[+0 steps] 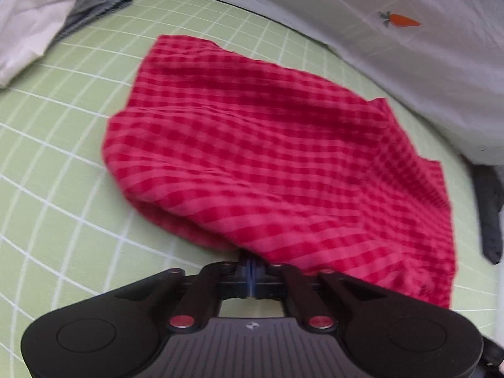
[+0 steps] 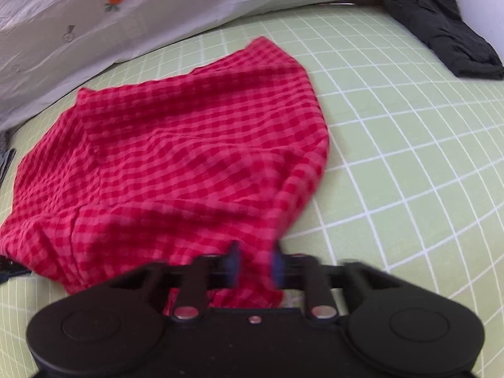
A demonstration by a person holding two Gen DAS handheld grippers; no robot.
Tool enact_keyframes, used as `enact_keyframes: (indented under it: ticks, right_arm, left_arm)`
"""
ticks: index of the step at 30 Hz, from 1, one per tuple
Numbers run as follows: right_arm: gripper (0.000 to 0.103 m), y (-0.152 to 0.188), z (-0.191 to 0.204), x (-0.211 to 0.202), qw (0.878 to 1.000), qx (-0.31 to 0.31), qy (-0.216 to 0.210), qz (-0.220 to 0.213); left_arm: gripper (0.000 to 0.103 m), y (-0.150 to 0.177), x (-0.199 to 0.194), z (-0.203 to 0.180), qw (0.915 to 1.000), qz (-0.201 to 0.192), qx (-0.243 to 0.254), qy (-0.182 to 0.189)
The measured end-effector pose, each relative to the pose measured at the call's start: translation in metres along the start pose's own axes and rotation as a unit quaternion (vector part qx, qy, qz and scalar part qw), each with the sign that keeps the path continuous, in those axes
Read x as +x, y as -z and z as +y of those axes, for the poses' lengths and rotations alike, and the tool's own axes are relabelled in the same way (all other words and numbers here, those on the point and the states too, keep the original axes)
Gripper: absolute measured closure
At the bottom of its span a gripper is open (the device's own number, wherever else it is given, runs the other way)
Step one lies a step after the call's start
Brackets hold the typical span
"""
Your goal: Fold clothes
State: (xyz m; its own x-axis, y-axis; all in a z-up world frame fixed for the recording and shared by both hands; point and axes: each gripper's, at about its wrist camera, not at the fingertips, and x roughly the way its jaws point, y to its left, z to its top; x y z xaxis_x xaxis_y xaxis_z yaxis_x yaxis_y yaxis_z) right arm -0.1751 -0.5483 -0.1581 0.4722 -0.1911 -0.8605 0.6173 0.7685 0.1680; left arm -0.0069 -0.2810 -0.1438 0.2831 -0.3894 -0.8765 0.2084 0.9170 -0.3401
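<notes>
A red checked garment [image 1: 267,157] lies spread on the green grid sheet [image 1: 63,157], its near edge lifted. My left gripper [image 1: 250,261] is shut on the garment's near left edge. In the right wrist view the same garment [image 2: 176,157] runs between the fingers of my right gripper [image 2: 255,267]. Its jaws stand a little apart with a bunch of the red cloth between them, gripping the near right edge. The view is motion-blurred.
A grey-white quilt with a carrot print [image 1: 409,31] lies along the far side and also shows in the right wrist view [image 2: 94,15]. White and grey cloths [image 1: 47,15] lie far left. A dark garment [image 2: 441,31] lies far right.
</notes>
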Motion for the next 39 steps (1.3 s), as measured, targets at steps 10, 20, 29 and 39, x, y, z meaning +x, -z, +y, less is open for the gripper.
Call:
enact_keyframes:
  ticks: [10,20,29,39]
  right_arm:
    - [0.099,0.03,-0.021,-0.047,0.998,0.049,-0.029,-0.03]
    - [0.031,0.035,-0.017,-0.049,0.997,0.062,-0.001,-0.035]
    - [0.026,0.035,-0.005,-0.024,0.999,0.032,0.013,-0.005]
    - [0.094,0.044,-0.012,-0.035,1.0,0.019,-0.005,-0.011]
  left_arm:
    - [0.103,0.033,-0.046,0.005,0.9988,-0.033,0.022,-0.028]
    - [0.074,0.023,-0.013,-0.023,0.9945,0.005,0.097,-0.041]
    - [0.058,0.017,0.016,-0.032,0.9903,0.017,0.134,-0.032]
    - [0.095,0.039,-0.032,-0.017,0.9956,0.005,0.088,-0.032]
